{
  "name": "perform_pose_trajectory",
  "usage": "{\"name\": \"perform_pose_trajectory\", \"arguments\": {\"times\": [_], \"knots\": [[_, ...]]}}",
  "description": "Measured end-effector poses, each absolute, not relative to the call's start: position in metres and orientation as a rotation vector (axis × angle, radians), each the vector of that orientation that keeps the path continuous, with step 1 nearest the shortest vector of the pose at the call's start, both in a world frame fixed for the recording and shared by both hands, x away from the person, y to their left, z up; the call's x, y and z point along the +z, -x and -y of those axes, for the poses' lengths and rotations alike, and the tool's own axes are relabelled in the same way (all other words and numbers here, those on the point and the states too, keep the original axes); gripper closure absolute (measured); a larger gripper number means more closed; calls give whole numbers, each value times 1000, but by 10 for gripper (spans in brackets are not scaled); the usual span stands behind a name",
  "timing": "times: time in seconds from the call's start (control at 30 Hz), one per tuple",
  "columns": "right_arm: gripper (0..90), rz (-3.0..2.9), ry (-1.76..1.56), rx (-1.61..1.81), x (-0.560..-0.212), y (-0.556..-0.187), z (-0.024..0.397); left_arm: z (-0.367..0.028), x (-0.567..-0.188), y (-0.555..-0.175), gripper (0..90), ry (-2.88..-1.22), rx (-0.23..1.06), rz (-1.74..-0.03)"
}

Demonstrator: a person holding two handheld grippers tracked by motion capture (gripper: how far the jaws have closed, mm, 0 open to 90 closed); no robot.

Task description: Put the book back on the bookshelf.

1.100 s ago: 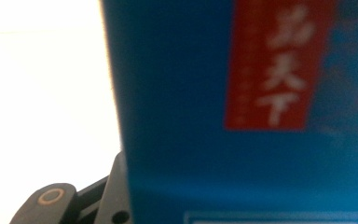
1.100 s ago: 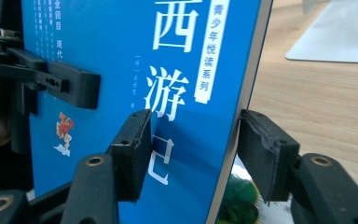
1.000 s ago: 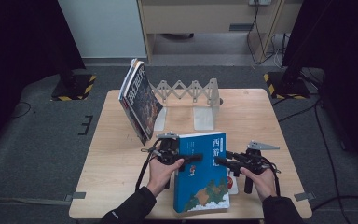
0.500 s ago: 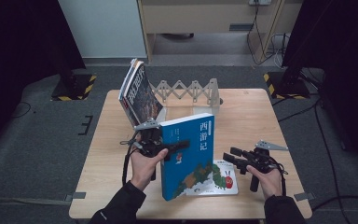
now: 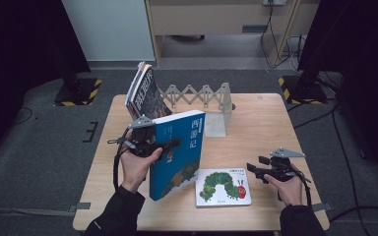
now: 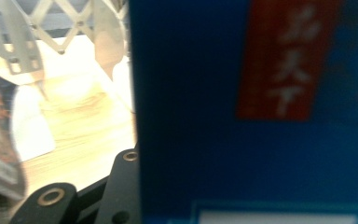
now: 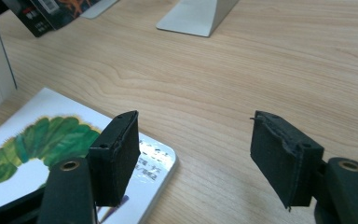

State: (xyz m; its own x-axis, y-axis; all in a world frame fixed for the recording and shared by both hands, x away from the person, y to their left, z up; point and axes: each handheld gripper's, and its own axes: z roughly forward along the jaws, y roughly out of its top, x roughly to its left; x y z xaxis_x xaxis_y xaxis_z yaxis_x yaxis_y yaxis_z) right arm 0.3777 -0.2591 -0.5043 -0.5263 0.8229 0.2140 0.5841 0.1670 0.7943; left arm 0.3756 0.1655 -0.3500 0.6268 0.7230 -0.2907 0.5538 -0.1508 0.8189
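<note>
A thick blue book [image 5: 177, 152] stands nearly upright on its lower edge at the table's middle left. My left gripper [image 5: 170, 145] is shut on its left side. In the left gripper view its cover [image 6: 261, 116] is very close, with a red label. A flat picture book with a green caterpillar [image 5: 221, 187] lies on the table beside it. My right gripper [image 5: 253, 169] hovers just right of that picture book [image 7: 28, 149]. Its jaws have just been opening, and there is nothing between its pads [image 7: 193, 140].
An expanding metal book rack [image 5: 197, 96] stands at the back of the wooden table [image 5: 266, 128]. A dark book [image 5: 145, 96] leans at the rack's left end. The rack's white bookend plate [image 5: 216, 125] is behind the blue book. The table edge runs near my forearms.
The blue book has risen from lying flat over the picture book to standing up, carried left by my left gripper. My right gripper has drawn away to the right, uncovering the picture book.
</note>
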Motion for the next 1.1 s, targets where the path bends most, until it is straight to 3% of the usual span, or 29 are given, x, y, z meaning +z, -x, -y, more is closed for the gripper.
{"name": "perform_pose_trajectory", "arguments": {"times": [0.6, 0.83, 1.1], "knots": [[255, -2350, -1257, 972, -521, -386, 259, -167, -314, -425, 607, -1763, 491, -1127], [223, -2357, -1271, 900, -527, -388, 262, -161, -310, -444, 607, -1694, 540, -1157], [121, -2305, -1298, 884, -532, -390, 266, -148, -322, -466, 607, -1675, 561, -1188]]}}
